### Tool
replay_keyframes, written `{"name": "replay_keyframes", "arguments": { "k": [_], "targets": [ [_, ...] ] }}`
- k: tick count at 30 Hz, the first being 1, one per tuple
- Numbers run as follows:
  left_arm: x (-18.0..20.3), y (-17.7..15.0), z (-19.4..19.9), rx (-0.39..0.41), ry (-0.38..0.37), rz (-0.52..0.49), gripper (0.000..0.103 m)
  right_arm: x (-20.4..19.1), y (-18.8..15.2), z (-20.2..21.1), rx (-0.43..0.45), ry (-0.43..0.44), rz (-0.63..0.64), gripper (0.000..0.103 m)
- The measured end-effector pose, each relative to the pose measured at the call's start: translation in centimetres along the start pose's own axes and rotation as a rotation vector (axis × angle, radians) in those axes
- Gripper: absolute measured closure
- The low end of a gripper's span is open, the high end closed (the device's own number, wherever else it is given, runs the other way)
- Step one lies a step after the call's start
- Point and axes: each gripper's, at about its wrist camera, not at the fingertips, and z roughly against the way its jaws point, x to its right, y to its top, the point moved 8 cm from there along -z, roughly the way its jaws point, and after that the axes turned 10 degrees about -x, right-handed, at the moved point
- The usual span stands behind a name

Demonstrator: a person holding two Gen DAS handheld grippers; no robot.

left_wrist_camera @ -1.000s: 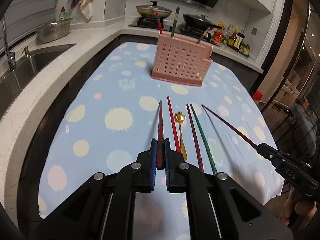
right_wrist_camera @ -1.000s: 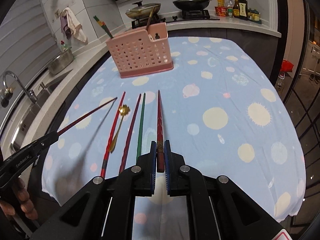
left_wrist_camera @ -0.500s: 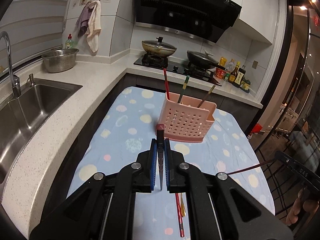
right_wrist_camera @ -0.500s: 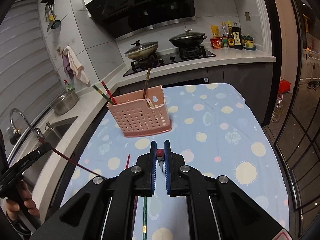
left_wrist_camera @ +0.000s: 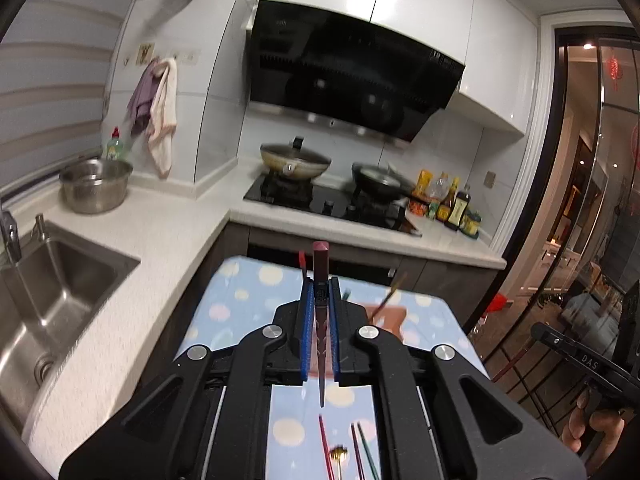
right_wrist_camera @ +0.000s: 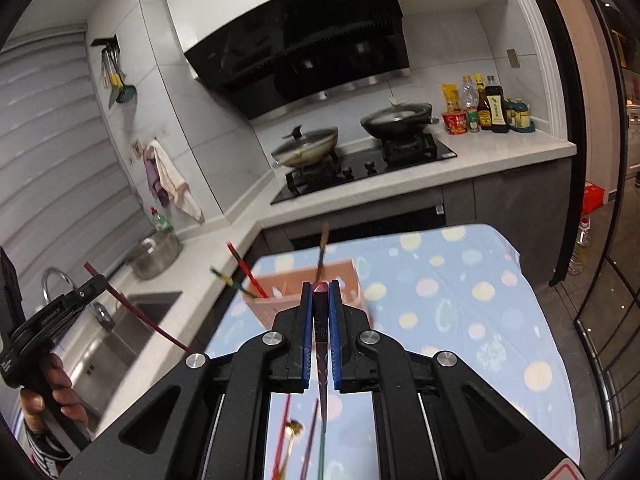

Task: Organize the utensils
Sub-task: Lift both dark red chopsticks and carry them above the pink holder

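left chopstick [left_wrist_camera: 321, 276]: dark red, pinched between blue pads of left tongs [left_wrist_camera: 320, 300], butt end sticks up past the tips, thin end hangs down below the pads, off the surface
right chopstick [right_wrist_camera: 321, 320]: dark red, same hold in right tongs [right_wrist_camera: 320, 292], butt just at the tips, point hangs down over the cloth
left tongs: closed on left chopstick; seen from the right camera at far left, hand [right_wrist_camera: 44, 392] on the grip, chopstick slanting down across it
right tongs: closed on right chopstick; body shows at right edge of left view, fingers under it
rack [right_wrist_camera: 308, 296]: pink, blurred, on the cloth just ahead of right tongs; three chopsticks stand tilted in it
loose utensils: red chopstick [left_wrist_camera: 325, 450], gold spoon [left_wrist_camera: 339, 454], dark red and green chopsticks side by side on the cloth, below both tongs
surface [right_wrist_camera: 460, 292]: blue cloth with pale dots
behind: counter, hob with two pans [left_wrist_camera: 295, 158], bottles at right, sink [left_wrist_camera: 48, 280] and steel bowl at left, towels on wall
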Motion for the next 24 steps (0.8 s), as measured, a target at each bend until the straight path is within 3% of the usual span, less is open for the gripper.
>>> {"name": "replay_keyframes", "arguments": {
  "k": [4,12,17,24],
  "targets": [
    [0.5,4.2,0.1,0.07,0.015,-0.026,0.096,-0.9,3.9,-0.5,0.046,0.026,0.004,0.096],
    [0.7,10.5,-2.2,0.144,0.037,-0.026,0.096,-1.9,10.1,-2.7,0.126,-0.007,0.043,0.096],
    [0.7,11.7,-5.3,0.125,0.034,-0.025,0.096,-1.5,12.0,-5.7,0.123,-0.087,0.078,0.096],
    [0.5,10.0,-11.1,0.037,0.031,-0.026,0.096,-0.5,11.4,-11.3,0.038,-0.125,0.093,0.096]
  ]
}}
